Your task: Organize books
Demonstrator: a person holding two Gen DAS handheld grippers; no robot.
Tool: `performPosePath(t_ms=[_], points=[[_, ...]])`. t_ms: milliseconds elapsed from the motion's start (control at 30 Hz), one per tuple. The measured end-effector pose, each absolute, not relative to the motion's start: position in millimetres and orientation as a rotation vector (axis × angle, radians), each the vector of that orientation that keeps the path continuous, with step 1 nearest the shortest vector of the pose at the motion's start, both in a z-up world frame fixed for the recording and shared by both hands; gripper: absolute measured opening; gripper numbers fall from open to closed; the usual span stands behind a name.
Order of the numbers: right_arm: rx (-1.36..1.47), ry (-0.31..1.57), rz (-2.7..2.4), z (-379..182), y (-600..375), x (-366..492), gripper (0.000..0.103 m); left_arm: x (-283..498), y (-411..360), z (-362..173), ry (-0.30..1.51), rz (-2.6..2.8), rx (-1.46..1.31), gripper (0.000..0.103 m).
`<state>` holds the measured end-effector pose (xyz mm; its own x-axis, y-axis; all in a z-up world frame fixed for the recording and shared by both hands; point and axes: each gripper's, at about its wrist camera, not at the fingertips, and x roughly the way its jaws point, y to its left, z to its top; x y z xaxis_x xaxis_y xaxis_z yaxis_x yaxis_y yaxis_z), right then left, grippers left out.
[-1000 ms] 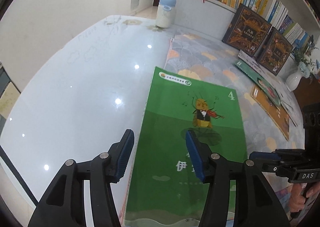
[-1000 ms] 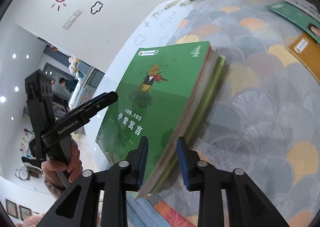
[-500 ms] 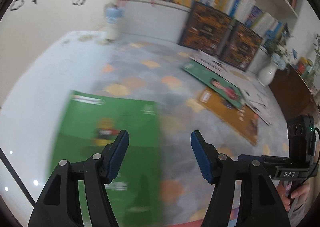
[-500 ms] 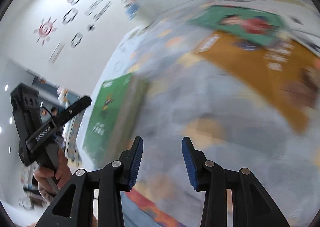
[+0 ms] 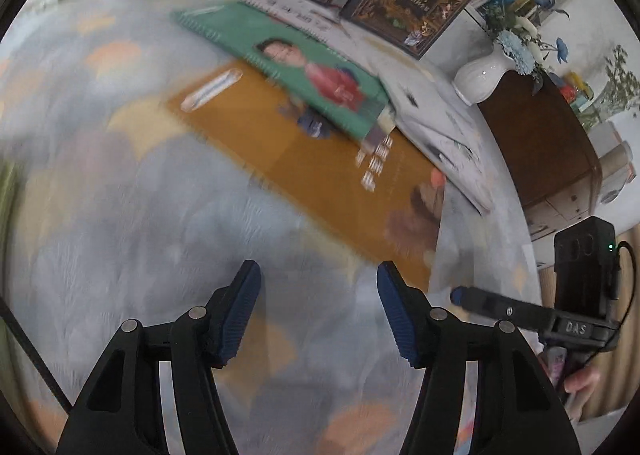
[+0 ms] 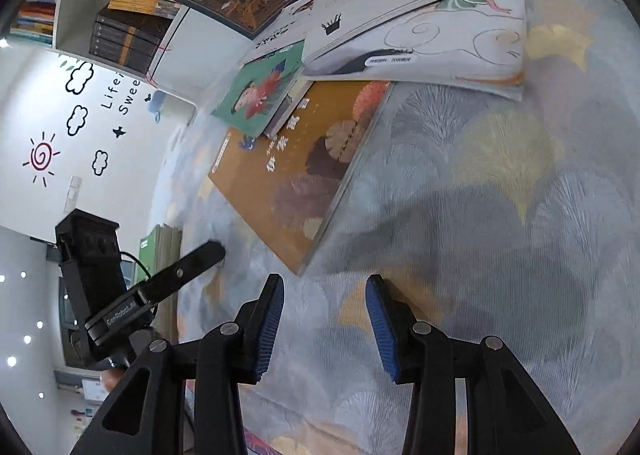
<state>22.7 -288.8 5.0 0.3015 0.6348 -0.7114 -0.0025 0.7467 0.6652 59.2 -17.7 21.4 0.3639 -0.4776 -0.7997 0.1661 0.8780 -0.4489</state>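
— Two grippers, both with nothing in them?
— Yes. The left gripper (image 5: 318, 309) has its jaws closing over bare patterned cloth (image 5: 120, 215), nothing between them. The right gripper (image 6: 325, 321) is parted over the same cloth, also with nothing between its pads.
— And the books?
— The orange book (image 6: 292, 179) lies flat just ahead; the green book (image 6: 260, 95) overlaps its far end, white books (image 6: 440, 27) beside it.

Both tongs (image 5: 318, 307) (image 6: 325, 321) are black plastic with ribbed blue pads (image 5: 394, 315), silver screws and white lettering.
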Motion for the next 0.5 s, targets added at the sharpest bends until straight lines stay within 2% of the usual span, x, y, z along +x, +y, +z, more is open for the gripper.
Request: performPosePath(t_ms=[100,500], points=[[0.633,1.199,0.492,0.6,-283.1,37.6,0.045,73.2,-22.8,14.2,1.141,-0.459,-0.405,0.057],[0.78,1.154,0.533,-11.3,-287.8,59.9,0.045,96.6,-14.4,8.3,1.09,-0.501,-0.57,0.057]])
